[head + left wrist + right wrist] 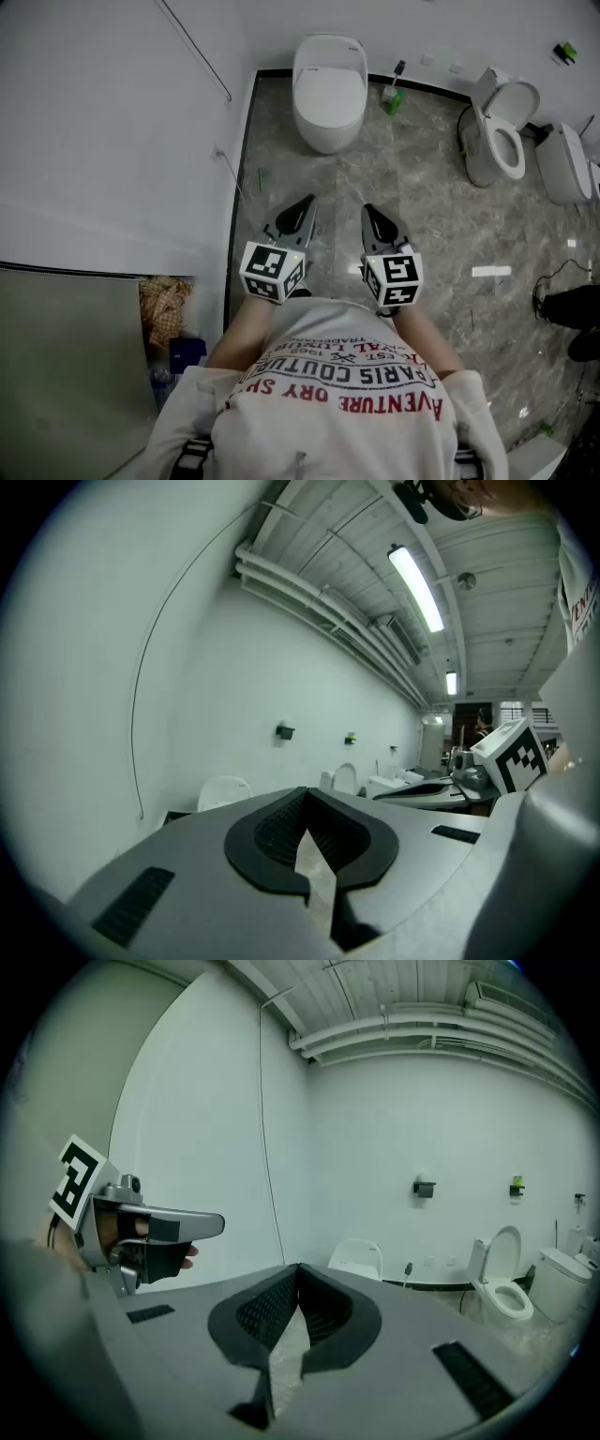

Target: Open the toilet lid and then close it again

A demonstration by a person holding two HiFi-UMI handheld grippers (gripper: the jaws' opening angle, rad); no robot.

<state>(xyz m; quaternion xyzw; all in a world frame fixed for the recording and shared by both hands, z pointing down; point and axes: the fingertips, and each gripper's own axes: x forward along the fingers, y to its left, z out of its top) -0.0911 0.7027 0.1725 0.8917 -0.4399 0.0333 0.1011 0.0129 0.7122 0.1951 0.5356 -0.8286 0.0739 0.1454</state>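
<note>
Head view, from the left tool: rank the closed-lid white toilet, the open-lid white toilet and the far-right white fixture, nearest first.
From the left tool:
1. Closed-lid white toilet, straight ahead.
2. Open-lid white toilet, ahead to the right.
3. White fixture, far right edge.

Toilet (328, 89): glossy white, smooth, looks ceramic.
Floor (422, 206): polished grey stone look, veined.
My pads (253, 1312): matt black, finely ribbed.
My shirt (337, 412): white printed cloth.
</note>
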